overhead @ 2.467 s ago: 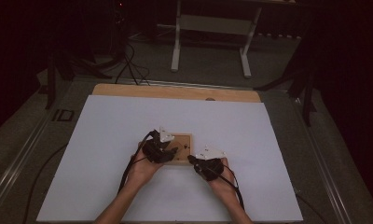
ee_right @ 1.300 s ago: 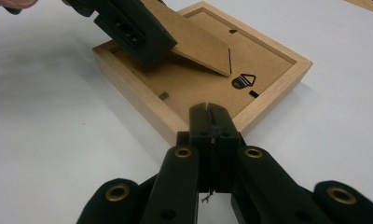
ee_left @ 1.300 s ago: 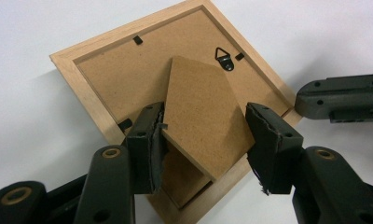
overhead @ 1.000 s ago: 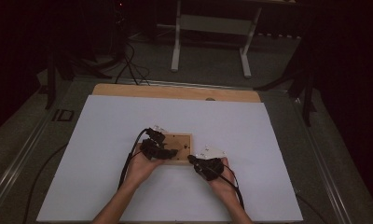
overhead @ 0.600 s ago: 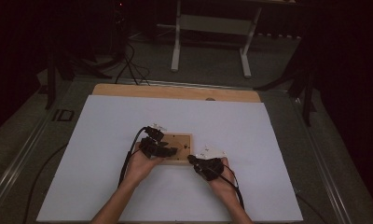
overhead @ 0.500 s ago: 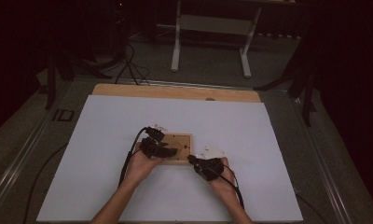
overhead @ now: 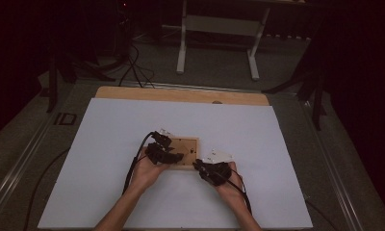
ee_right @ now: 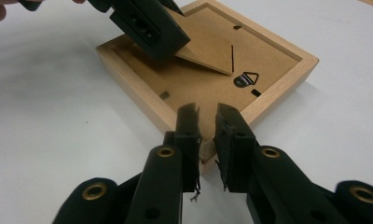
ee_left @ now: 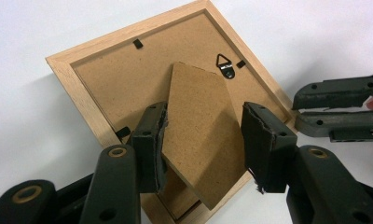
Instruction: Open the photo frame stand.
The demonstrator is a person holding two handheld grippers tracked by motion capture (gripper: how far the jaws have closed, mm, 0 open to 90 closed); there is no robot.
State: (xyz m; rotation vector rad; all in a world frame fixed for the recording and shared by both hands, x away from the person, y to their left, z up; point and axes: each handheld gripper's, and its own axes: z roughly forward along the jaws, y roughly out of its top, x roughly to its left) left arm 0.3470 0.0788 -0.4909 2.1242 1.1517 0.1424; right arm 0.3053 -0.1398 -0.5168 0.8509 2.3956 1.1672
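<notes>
Room: pretty dark all round, with grey floor, cables and a white metal stand (overhead: 218,36) behind the table.
Table: big white sheet (overhead: 99,159) covers most of it, and a strip of the wooden table (overhead: 133,93) shows along the far edge.
Picture frame: small light-wood picture frame (overhead: 189,144) lying face down around the middle of the sheet, just in front of the person's hands, brown backing board up. In the left gripper view it's turned like a diamond (ee_left: 77,88).
Back details: little triangular hanging hook (ee_left: 224,62) near one side, black turn clips (ee_left: 137,44) along the inner edge.
Stand flap: the brown easel flap (ee_left: 198,135) is tilted up off the backing, hinged end toward the hook.
Left gripper: left gripper (ee_left: 202,140) is over the frame with the flap sitting between its jaws. One pad is right against the flap's edge, the other stands clear of it, so not a real grip; the jaws have just been closing in a bit.
Right gripper: right gripper (ee_right: 207,123) is at the near corner of the frame, low to the table. Jaws have just been opening; there's a narrow gap between them with the frame's corner in it, pads not pressing on it.
Hands: left hand (overhead: 149,169) and right hand (overhead: 227,185) both rest low on the sheet, close to the frame.
</notes>
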